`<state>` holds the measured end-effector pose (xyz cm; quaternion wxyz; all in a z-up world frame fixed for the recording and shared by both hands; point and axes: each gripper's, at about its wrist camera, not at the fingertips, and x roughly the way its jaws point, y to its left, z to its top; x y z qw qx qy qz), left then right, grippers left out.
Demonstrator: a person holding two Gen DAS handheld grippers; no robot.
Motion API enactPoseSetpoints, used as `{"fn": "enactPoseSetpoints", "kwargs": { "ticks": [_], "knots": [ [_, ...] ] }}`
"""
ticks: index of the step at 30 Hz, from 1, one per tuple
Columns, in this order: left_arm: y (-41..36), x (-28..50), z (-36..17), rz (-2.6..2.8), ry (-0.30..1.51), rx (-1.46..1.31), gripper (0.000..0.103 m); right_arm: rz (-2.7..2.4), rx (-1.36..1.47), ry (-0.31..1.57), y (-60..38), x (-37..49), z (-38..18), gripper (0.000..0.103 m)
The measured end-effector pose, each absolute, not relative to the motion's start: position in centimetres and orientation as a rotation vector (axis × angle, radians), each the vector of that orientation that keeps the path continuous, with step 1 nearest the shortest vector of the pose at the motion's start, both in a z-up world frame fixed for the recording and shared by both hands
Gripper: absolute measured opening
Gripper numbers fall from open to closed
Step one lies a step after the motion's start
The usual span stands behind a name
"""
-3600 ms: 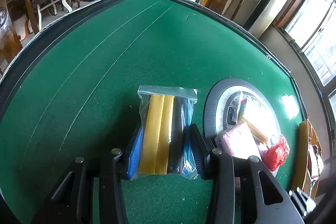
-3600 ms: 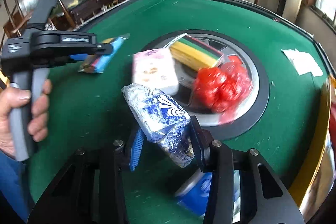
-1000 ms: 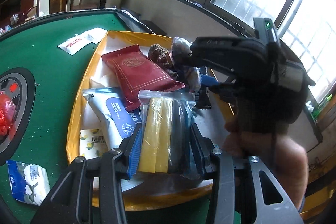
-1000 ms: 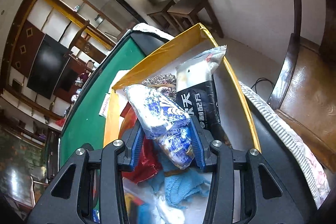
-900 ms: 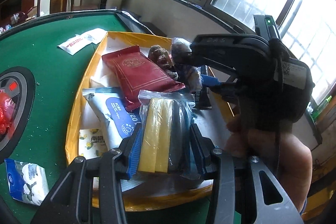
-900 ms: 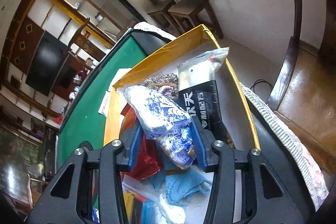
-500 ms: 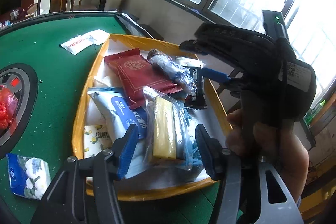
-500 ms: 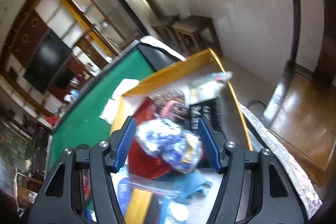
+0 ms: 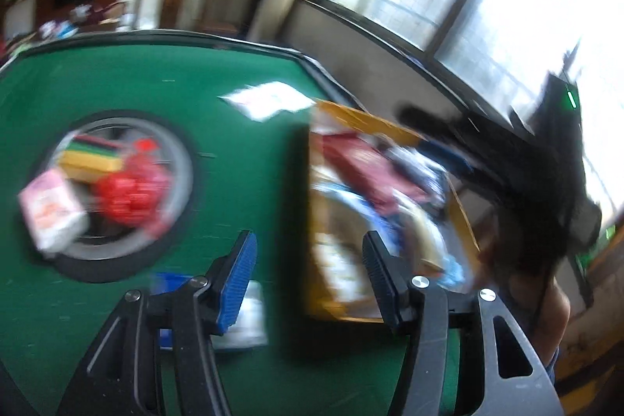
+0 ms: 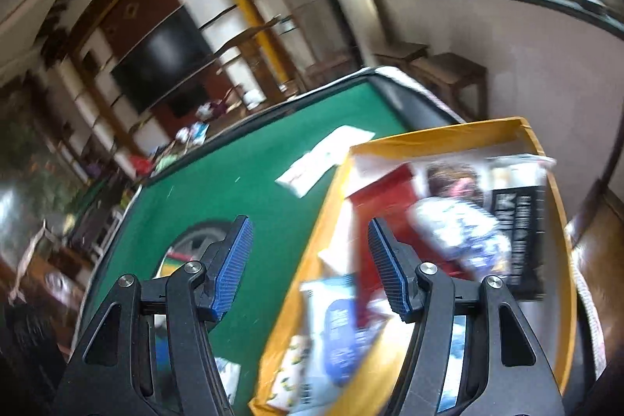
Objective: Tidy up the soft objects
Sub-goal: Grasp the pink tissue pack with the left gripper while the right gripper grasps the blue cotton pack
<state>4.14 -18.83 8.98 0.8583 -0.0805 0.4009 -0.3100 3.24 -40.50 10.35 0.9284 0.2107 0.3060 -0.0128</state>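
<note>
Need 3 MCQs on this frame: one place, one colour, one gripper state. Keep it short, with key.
1. Where does the blue-and-white patterned packet lie?
A. in the yellow box
B. on the grey disc
C. in the right gripper

2. What colour is the table surface?
A. brown
B. green
C. white

3. How stand the two grippers?
A. both shut on packets
B. left open, right shut
C. both open and empty

Answers:
1 A: it rests among other packets inside the yellow box.
2 B: green cloth shows in both views.
3 C: the left gripper and right gripper show jaws apart with nothing between.
</note>
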Motion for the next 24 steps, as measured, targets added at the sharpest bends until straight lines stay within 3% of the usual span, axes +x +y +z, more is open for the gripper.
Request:
{"fn": "enactPoseSetpoints", "kwargs": {
  "ticks": [11,20,24],
  "knots": [
    [-2.8,10.7,6.4,-0.029,0.874,-0.366,0.057,0.191,0.343,0.700,-32.8,4.4,8.5,0.062],
    [-2.4,14.1,3.2,-0.029,0.983,-0.439,0.057,0.303,0.288,0.781,-28.8,5.4,6.5,0.062],
    [-2.7,14.6,3.4,-0.018,0.977,-0.416,0.063,0.331,0.290,0.822,-28.1,5.9,5.2,0.062]
  ]
}}
